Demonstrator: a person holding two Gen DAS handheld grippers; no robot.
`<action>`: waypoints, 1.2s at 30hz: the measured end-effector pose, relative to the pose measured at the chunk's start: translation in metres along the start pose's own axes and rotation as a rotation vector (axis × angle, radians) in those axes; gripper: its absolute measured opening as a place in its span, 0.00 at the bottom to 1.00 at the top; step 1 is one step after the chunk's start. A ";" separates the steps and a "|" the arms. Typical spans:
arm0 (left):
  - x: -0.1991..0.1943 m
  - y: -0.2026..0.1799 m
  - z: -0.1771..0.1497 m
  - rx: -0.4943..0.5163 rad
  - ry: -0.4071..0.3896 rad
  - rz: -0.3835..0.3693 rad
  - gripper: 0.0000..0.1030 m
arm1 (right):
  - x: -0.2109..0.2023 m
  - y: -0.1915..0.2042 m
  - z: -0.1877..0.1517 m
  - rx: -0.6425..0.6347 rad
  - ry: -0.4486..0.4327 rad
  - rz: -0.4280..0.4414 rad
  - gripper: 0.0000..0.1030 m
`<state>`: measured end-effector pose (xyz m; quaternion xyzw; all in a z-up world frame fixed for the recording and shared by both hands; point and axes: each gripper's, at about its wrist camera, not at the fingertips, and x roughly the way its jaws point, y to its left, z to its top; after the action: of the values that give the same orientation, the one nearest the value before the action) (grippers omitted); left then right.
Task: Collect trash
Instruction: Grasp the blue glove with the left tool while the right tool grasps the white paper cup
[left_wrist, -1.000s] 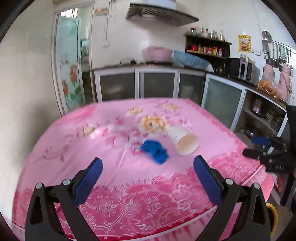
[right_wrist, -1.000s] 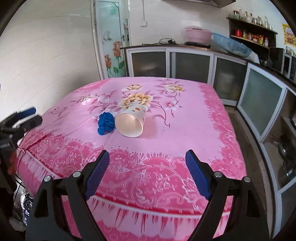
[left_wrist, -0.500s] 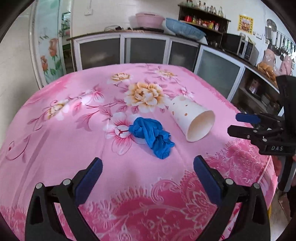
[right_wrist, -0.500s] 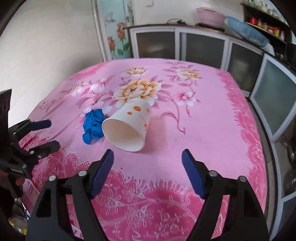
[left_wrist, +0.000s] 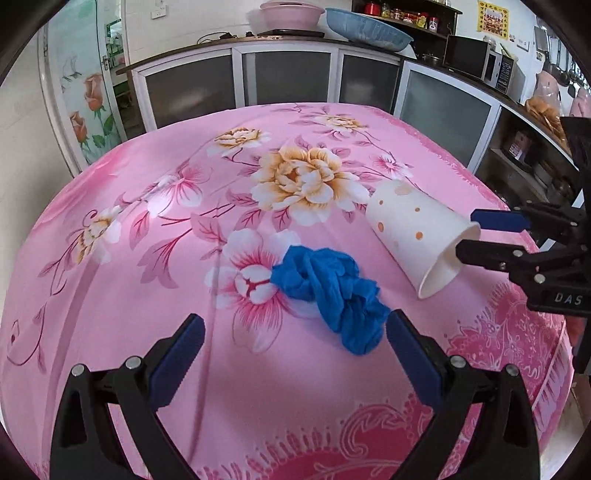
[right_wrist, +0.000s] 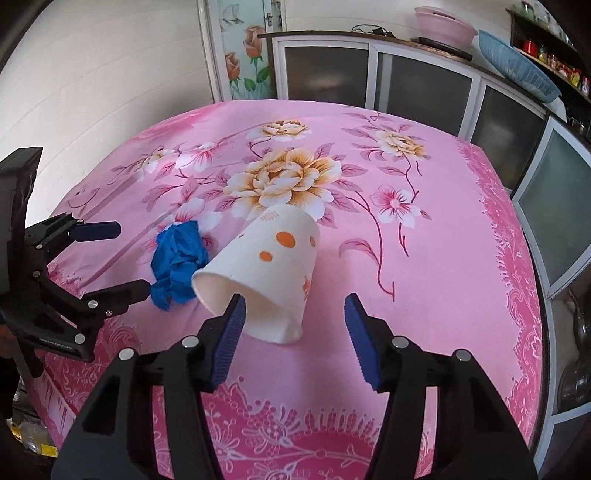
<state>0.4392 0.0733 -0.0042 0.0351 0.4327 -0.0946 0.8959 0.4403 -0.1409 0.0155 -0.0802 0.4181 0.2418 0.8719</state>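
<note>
With both claws spread apart, I line my left gripper (left_wrist: 293, 341) up on the glove (left_wrist: 330, 293) and my right gripper (right_wrist: 293, 330) on the cup (right_wrist: 266, 275).

A crumpled blue glove (left_wrist: 330, 293) lies on the pink flowery tablecloth (left_wrist: 147, 236), in front of the wide-open left gripper (left_wrist: 293, 354). A white paper cup (left_wrist: 417, 230) lies tipped over nearby, with the right gripper (left_wrist: 476, 236) at its mouth.

My table wears a pink floral cloth (left_wrist: 155, 236). Glass-fronted cabinets (left_wrist: 288, 79) run across the top of the frame, beside a rose-painted door (left_wrist: 79, 96) at upper left. White wall (right_wrist: 92, 74) fills the upper left.
</note>
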 end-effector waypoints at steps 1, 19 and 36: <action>0.003 0.000 0.002 0.003 0.006 -0.005 0.92 | 0.003 -0.001 0.001 0.002 0.002 -0.005 0.52; 0.042 -0.006 0.017 0.071 0.074 -0.004 0.35 | 0.040 -0.010 0.011 0.029 0.090 0.013 0.13; 0.003 0.011 0.013 -0.002 0.033 0.008 0.08 | -0.006 -0.016 0.003 0.086 0.026 0.021 0.06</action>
<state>0.4534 0.0819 0.0013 0.0375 0.4475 -0.0902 0.8889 0.4472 -0.1561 0.0214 -0.0412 0.4403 0.2318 0.8665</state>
